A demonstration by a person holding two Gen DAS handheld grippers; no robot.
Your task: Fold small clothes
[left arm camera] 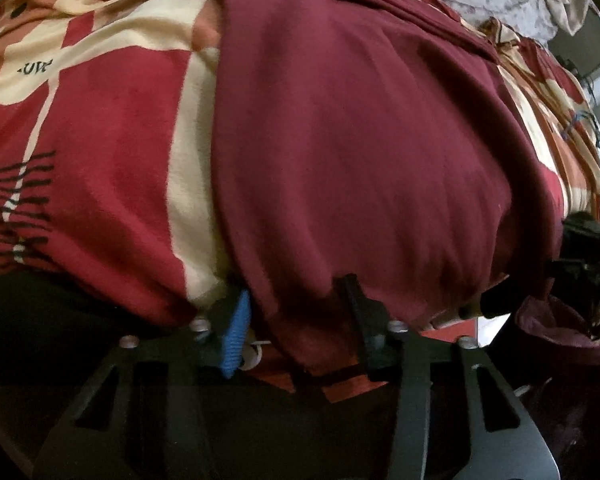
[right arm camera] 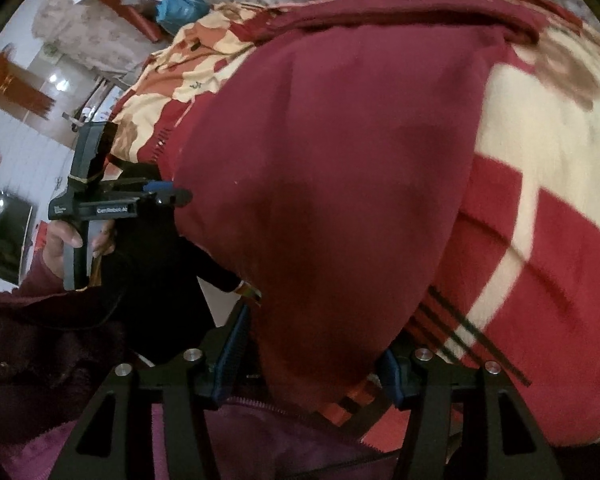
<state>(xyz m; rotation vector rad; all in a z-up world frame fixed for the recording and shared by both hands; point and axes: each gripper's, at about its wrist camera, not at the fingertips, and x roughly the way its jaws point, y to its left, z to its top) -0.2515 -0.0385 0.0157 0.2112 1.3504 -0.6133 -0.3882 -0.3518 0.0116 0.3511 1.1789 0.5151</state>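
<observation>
Maroon garment (left arm camera: pixel 360 152) spread on patterned blanket (left arm camera: pixel 112 200).
Left gripper (left arm camera: pixel 296 312) and right gripper (right arm camera: pixel 312 356) both spread apart, garment hem lying between fingers.

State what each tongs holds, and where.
Both sets of tongs, left and right, stand open around the maroon garment's near edge; neither visibly grips it yet.

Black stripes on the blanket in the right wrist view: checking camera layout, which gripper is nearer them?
Right. The right gripper sits beside the stripes; the left gripper is across the garment, at its other edge.
</observation>
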